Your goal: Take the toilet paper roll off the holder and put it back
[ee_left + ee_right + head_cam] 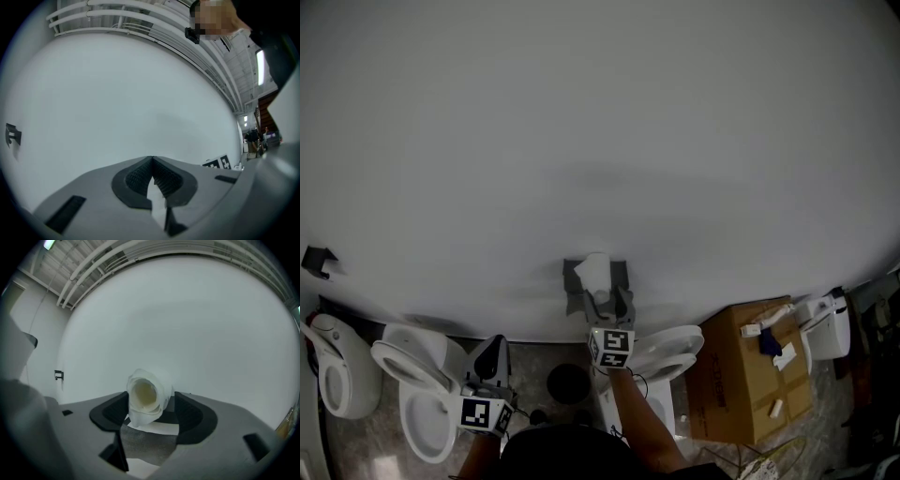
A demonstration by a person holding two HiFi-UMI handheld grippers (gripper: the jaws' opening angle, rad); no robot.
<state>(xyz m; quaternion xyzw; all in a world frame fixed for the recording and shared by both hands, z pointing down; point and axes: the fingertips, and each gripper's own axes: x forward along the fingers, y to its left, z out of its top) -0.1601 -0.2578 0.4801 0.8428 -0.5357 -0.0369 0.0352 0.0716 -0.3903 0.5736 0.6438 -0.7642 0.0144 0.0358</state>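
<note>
my right gripper (151, 407) has its jaws clasped on the toilet paper roll (147, 394) at the wall holder (576, 281). left gripper (152, 177) jaws clenched, empty. a closed cardboard box (741, 389) stands beside a toilet (667, 349).

Head view: from high up, tilted steeply down a white wall (600, 141) onto toilets (422, 394), the left gripper (493, 345) and the right gripper (609, 300) low in frame. Left gripper view: level over its own jaws, facing that wall from a little off. Right gripper view: level too, close up on the toilet paper roll (147, 397). Shared by all three: the wall and a small dark bracket (317, 261) at left.
</note>
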